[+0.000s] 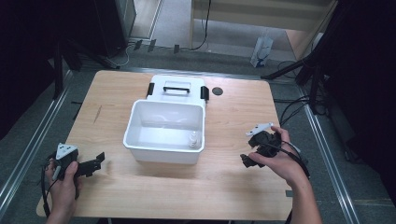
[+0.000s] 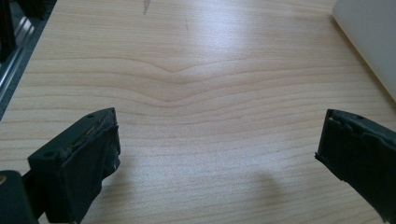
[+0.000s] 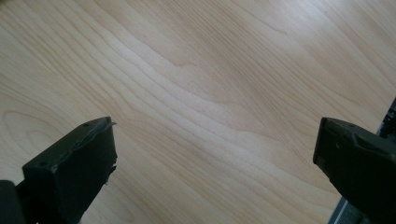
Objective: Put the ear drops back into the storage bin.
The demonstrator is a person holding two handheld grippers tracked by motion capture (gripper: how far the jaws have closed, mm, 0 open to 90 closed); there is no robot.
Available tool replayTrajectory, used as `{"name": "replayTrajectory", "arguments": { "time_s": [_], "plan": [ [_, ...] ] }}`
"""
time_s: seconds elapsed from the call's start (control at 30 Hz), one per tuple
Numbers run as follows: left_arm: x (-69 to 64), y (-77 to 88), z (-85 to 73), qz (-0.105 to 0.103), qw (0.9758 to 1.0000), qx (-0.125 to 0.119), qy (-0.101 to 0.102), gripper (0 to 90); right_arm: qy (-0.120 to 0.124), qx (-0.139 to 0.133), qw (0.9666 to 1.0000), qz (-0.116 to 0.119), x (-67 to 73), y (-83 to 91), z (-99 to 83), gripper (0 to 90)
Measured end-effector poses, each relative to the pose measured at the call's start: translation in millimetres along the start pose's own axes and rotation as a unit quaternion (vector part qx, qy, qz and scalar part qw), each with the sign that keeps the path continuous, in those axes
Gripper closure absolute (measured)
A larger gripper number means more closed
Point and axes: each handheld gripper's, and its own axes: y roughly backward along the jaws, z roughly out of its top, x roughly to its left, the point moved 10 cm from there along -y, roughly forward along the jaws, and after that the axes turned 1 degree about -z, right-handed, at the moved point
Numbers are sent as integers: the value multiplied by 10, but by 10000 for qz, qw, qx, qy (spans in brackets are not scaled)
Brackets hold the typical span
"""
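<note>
Two black hand-held grippers hover over a pale wooden desk (image 1: 224,182), one at each near corner. The left gripper (image 1: 93,164) sits low at the near left edge, gripped by the person's left hand (image 1: 63,184), a grey three-cornered plate on top of it. In the left gripper view its fingers (image 2: 77,161) stand spread wide with nothing but bare wood grain between them, and a white wall of the box shows at the upper right corner. The right gripper (image 1: 246,158) is held in the right hand (image 1: 280,161) at the near right side of the desk, well apart from the box. In the right gripper view its fingers (image 3: 74,163) are likewise spread, empty, above bare desk.

Between the two grippers, in the middle of the desk, stands an open white rectangular plastic box (image 1: 135,123). Inside it, against the near right corner, a small white bottle (image 1: 192,139) stands upright. Just behind the box lies its white lid with a black handle and black clasps (image 1: 177,87), touching the far wall. A small dark round disc (image 1: 217,91) rests on the desk just right of the lid.
</note>
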Motion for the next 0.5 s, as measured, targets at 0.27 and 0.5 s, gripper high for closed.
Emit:
{"name": "replayTrajectory", "arguments": {
  "time_s": [0.27, 0.5],
  "plan": [
    [-1, 12, 7, 58, 10000, -62, -12, 1, -590, -397, 9974, -95, -3, -97, -309, 0],
    [0, 22, 10, 119, 9999, -93, -62, 1, -1177, -945, 9884, -182, 29, -175, -609, 0]
  ]
}}
